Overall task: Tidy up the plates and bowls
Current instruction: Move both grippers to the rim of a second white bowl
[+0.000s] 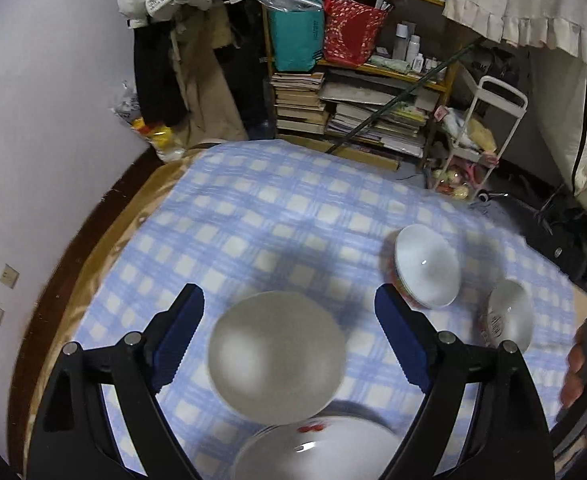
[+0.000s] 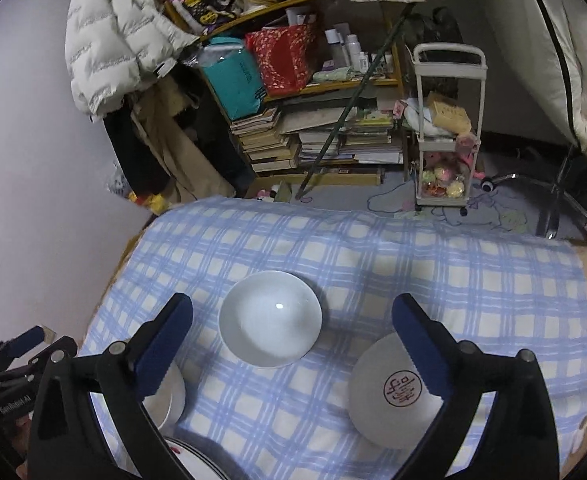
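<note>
In the left wrist view my left gripper (image 1: 289, 304) is open and empty above a blurred grey-white plate (image 1: 277, 354). A white plate with a red mark (image 1: 317, 452) lies nearer the camera. A white bowl with a red outside (image 1: 425, 268) and a smaller white bowl (image 1: 509, 316) stand to the right. In the right wrist view my right gripper (image 2: 293, 312) is open and empty above a white bowl (image 2: 270, 318). A small bowl with a red round stamp (image 2: 393, 396) lies under its right finger (image 2: 417, 344). A plate (image 2: 171, 396) shows under its left finger.
A blue checked cloth (image 1: 273, 220) covers the table (image 2: 373, 260). A white wall is at the left. Behind stand a cluttered bookshelf (image 2: 313, 132) and a white trolley (image 2: 445, 128). The left gripper (image 2: 13, 356) shows at the right wrist view's left edge. A hand (image 1: 585, 368) shows at the right.
</note>
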`<action>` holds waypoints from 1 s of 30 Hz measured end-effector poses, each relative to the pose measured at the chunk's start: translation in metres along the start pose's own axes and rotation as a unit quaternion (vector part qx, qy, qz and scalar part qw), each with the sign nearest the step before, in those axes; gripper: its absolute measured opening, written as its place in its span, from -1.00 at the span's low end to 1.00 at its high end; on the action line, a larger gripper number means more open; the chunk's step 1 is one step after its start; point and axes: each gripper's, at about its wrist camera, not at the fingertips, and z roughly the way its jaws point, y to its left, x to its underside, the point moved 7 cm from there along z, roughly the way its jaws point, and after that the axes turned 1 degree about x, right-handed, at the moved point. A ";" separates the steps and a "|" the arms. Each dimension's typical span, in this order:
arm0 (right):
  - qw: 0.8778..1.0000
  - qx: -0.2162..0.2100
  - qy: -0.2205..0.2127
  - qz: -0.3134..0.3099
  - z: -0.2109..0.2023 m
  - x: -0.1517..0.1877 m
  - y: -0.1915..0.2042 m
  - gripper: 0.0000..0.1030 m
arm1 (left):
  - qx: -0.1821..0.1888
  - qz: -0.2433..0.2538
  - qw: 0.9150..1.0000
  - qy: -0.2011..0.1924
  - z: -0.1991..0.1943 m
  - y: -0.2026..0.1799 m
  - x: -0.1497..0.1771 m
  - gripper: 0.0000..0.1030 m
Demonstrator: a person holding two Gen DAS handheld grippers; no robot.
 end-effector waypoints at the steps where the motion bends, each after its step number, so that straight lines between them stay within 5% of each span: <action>1: 1.000 -0.005 0.002 0.013 0.003 0.000 -0.005 1.00 | 0.004 0.001 1.000 0.000 0.002 -0.005 -0.002 0.67; 14: 0.999 -0.028 0.020 0.040 0.041 -0.001 -0.016 0.81 | 0.025 0.058 0.998 0.004 0.040 -0.072 -0.022 0.67; 18: 0.998 -0.025 0.034 0.035 0.055 0.003 -0.019 0.56 | 0.021 0.058 0.998 0.019 0.057 -0.078 -0.018 0.67; 30: 0.995 -0.036 0.074 0.055 0.087 0.017 -0.035 0.51 | 0.021 0.069 0.997 0.030 0.100 -0.096 -0.005 0.67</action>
